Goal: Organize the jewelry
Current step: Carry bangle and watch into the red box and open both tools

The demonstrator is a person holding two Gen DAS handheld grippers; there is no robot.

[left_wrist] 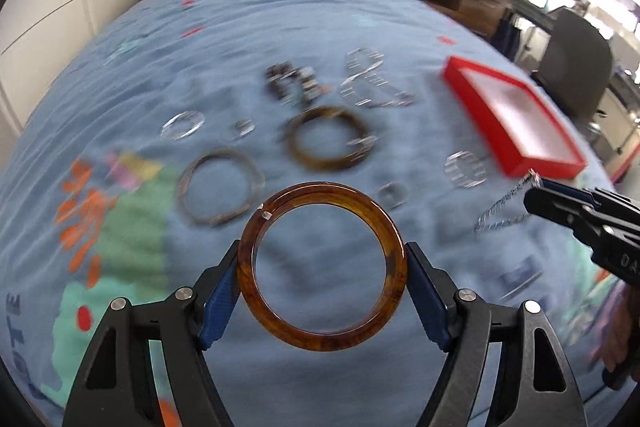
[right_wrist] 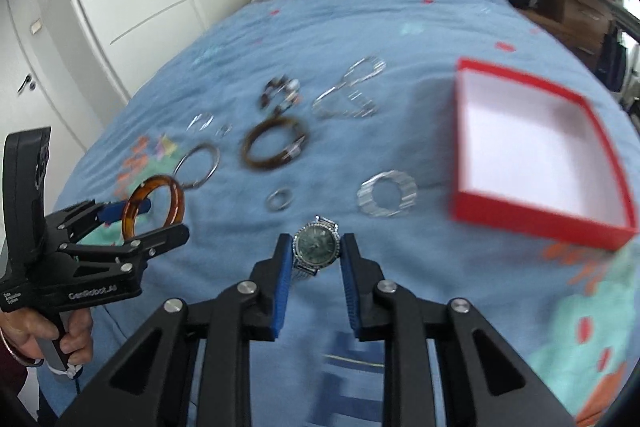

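My left gripper [left_wrist: 322,261] is shut on an amber tortoiseshell bangle [left_wrist: 280,323], held above the blue bedspread; it also shows in the right wrist view [right_wrist: 176,205]. My right gripper [right_wrist: 316,247] is shut on a silver wristwatch [right_wrist: 316,247] with a dark dial; its band [left_wrist: 500,205] hangs from the right gripper [left_wrist: 534,187] in the left wrist view. An empty red box [right_wrist: 536,215] with a white inside lies on the bed to the right, also in the left wrist view [left_wrist: 536,163].
Loose jewelry lies on the bedspread [right_wrist: 400,27]: a dark brown bangle [right_wrist: 274,143], a thin metal bangle [right_wrist: 200,163], a wide silver ring-shaped bracelet [right_wrist: 386,193], a small ring [right_wrist: 280,199], a beaded bracelet [right_wrist: 280,93], a silver chain [right_wrist: 350,91]. Wardrobe at left, clutter at right.
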